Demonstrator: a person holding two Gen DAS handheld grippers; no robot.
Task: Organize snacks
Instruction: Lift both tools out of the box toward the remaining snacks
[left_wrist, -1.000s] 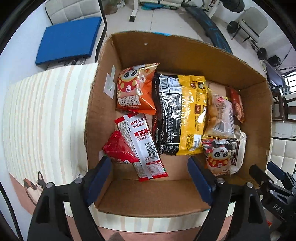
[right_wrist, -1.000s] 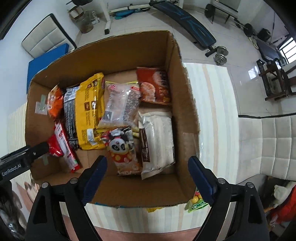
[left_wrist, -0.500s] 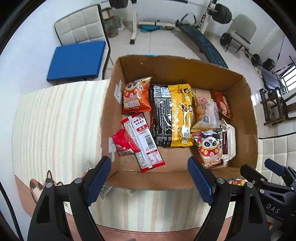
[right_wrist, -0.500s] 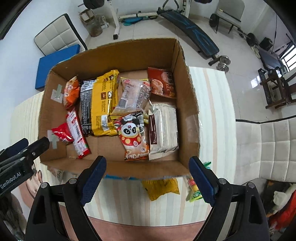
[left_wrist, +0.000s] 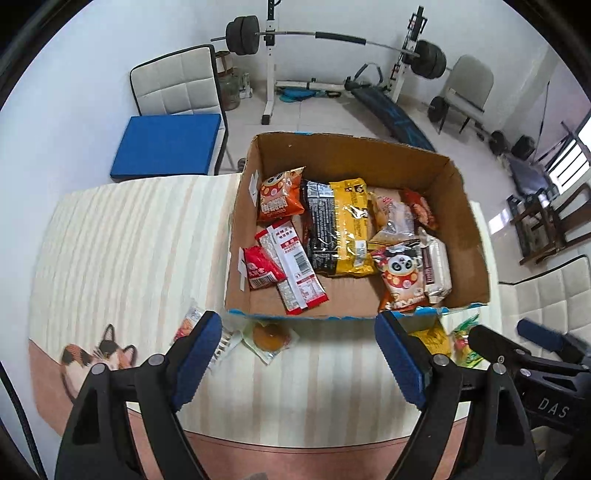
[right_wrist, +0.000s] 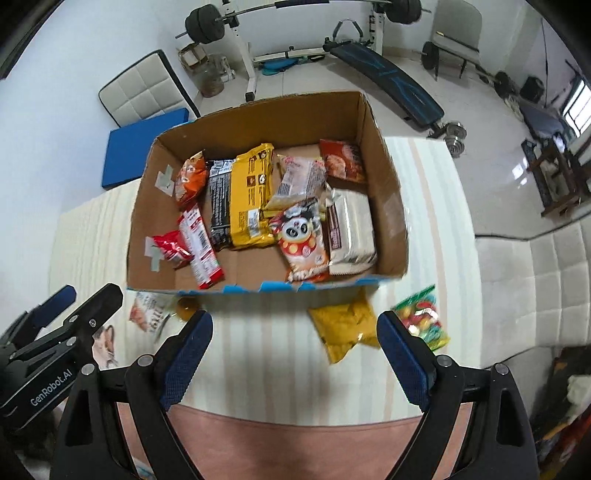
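Note:
An open cardboard box (left_wrist: 467, 236) (right_wrist: 391, 206) stands on the striped table and holds several snack packs, among them a yellow pack (left_wrist: 351, 229) and a panda pack (right_wrist: 303, 236). Loose snacks lie in front of the box: a clear-wrapped round cake (left_wrist: 270, 338), a small pack (left_wrist: 186, 325) (right_wrist: 147, 314), a yellow pouch (right_wrist: 343, 325) and a green candy bag (right_wrist: 423, 319). My left gripper (left_wrist: 301, 360) is open and empty, above the table in front of the box. My right gripper (right_wrist: 293, 356) is open and empty, near the yellow pouch.
The table (left_wrist: 129, 240) has a striped cloth with a cat print (left_wrist: 99, 354) at its front left. A chair with a blue cushion (left_wrist: 166, 144) stands behind the table. Gym equipment (left_wrist: 332, 40) fills the far room. A white sofa (right_wrist: 535, 280) is at the right.
Both grippers have pulled back and up from over the box. The loose snacks on the table in front of the box have come into view. Both stay open and empty.

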